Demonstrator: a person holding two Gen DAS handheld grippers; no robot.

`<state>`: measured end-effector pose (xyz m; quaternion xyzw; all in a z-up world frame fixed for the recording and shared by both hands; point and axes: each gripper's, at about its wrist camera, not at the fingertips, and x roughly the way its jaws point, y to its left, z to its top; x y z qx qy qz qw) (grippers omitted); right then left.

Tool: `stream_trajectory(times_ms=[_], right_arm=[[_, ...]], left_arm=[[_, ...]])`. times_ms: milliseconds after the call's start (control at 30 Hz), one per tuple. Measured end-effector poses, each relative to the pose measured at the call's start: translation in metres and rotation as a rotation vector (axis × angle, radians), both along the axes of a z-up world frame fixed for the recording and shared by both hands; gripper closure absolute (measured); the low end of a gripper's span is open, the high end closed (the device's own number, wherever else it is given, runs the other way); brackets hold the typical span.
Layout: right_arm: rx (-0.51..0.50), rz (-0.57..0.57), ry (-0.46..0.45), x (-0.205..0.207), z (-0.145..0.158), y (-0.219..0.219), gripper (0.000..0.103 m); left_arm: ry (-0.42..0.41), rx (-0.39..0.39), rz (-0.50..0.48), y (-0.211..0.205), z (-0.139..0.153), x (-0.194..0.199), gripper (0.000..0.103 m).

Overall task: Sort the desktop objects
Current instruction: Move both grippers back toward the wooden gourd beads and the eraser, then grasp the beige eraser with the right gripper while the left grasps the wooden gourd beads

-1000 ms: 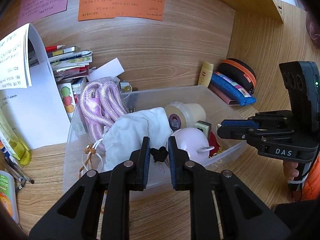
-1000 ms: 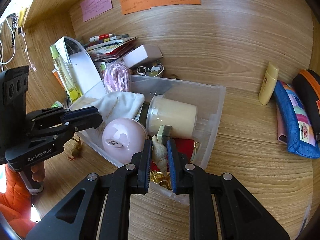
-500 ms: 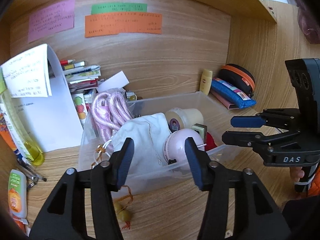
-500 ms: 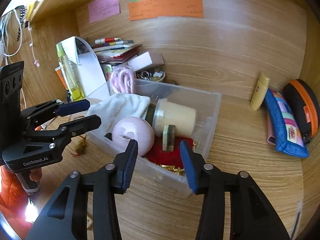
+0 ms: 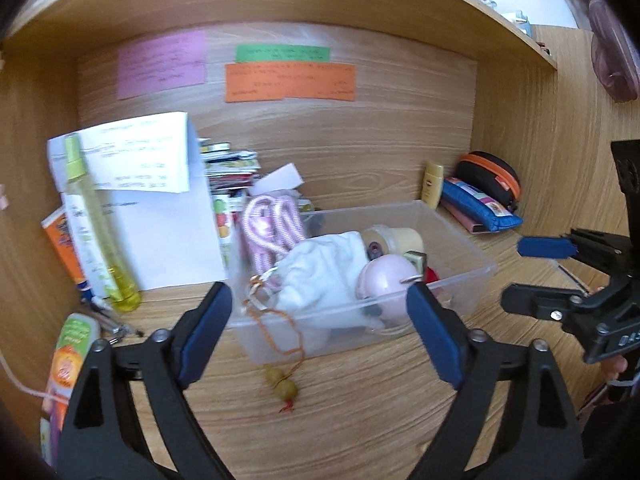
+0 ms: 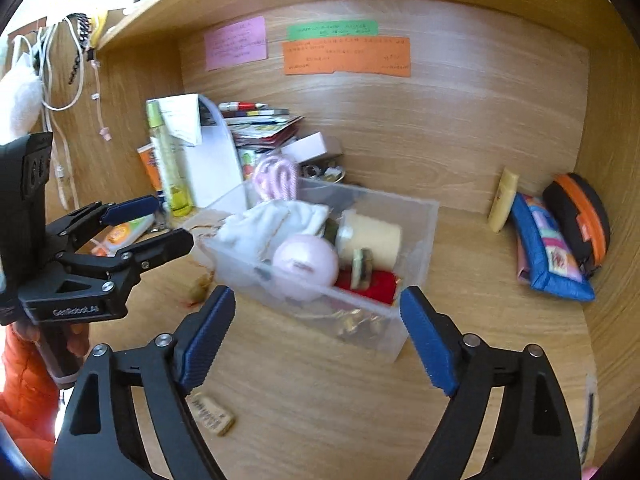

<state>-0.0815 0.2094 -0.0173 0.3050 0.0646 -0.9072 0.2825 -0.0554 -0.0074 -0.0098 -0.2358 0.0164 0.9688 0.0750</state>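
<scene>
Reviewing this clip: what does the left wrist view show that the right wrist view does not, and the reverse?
Only the left wrist view shows the beaded orange cord hanging over the bin's near wall onto the desk in full, and the right gripper from the side.

Only the right wrist view shows the small tan tag on the desk, the white cables hanging on the side panel, and the left gripper from the side.

Both show the clear bin holding the pink ball and white cloth, and the blue pouch. Both grippers' jaws are opening, with nothing between them.

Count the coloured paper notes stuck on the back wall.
3: a pink note at left, a green note to its right, and an orange note just below the green.
</scene>
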Motion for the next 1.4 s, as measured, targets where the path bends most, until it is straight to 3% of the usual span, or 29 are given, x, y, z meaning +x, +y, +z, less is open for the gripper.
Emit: stream_trajectory(times_ms=[167,400,700,767,833,933,1033,1267,1400], right_arm=[[-0.01,0.014,-0.038,0.018,-0.011,-0.003,0.02],[0.039,0.064,-0.125,0.045,-0.047,-0.023,0.02],[0.067,0.077,-0.175,0.062,-0.083,-0.049,0.023],[0.075,0.074,-0.181,0.065,-0.088,-0.053,0.031],[0.089,0.082,-0.192,0.067,-0.093,-0.057,0.046],[0.128,0.077,-0.16,0.073,-0.096,-0.064,0.048],[0.141,0.095,-0.134,0.078,-0.097,-0.069,0.061],[0.105,0.098,-0.147,0.073,-0.096,-0.065,0.061],[0.064,0.066,-0.159,0.064,-0.092,-0.052,0.061]], left_arm=[[0.002,-0.018,0.047,-0.013,-0.007,0.022,0.007],[-0.06,0.002,0.107,-0.037,-0.03,0.043,0.006],[-0.107,0.012,0.128,-0.047,-0.05,0.06,0.006],[-0.115,0.01,0.129,-0.048,-0.053,0.061,0.006],[-0.126,0.01,0.128,-0.049,-0.056,0.06,0.006],[-0.135,0.002,0.121,-0.048,-0.058,0.058,0.006],[-0.142,-0.009,0.103,-0.043,-0.058,0.053,0.006],[-0.167,-0.07,0.027,-0.025,-0.06,0.031,0.006],[-0.22,-0.079,-0.027,-0.019,-0.064,0.007,0.006]])
